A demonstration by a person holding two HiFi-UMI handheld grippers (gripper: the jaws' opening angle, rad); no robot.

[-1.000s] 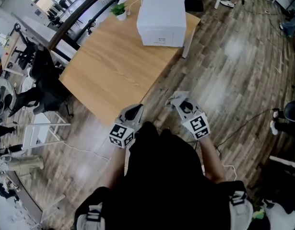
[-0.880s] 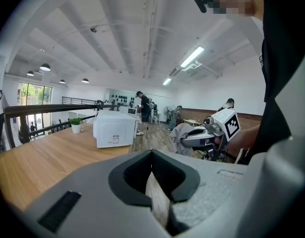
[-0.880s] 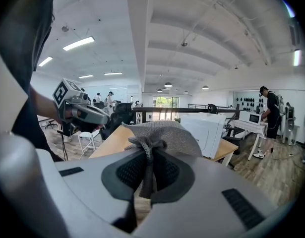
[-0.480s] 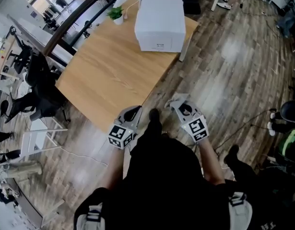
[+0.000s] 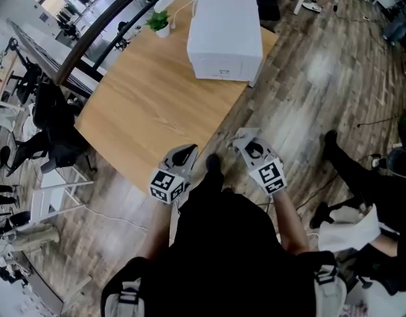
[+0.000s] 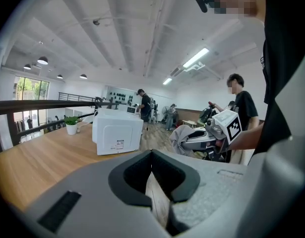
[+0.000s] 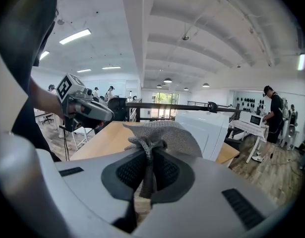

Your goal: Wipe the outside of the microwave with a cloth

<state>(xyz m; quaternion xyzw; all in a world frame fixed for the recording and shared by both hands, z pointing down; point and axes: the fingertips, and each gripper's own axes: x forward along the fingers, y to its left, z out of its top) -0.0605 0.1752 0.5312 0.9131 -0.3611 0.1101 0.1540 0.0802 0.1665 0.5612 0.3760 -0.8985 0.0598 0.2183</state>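
Note:
The white microwave (image 5: 226, 35) stands at the far end of a wooden table (image 5: 150, 104), back panel with a label toward me. My right gripper (image 5: 246, 141) is held off the table's near corner, shut on a grey cloth (image 5: 243, 136) bunched between its jaws. The right gripper view shows the cloth (image 7: 164, 132) in front of the microwave (image 7: 204, 128). My left gripper (image 5: 183, 154) hovers beside it over the table's near edge, jaws together with nothing in them. From the left gripper view the microwave (image 6: 117, 131) is well ahead, the right gripper (image 6: 204, 140) alongside.
A small potted plant (image 5: 160, 20) sits on the table behind the microwave. A black office chair (image 5: 54, 121) and a white frame (image 5: 57, 183) stand to the left. A person's legs (image 5: 361, 177) are on the wooden floor at the right.
Both grippers keep their pose near the table corner. The view has shifted slightly, and a person has walked into view at the right.

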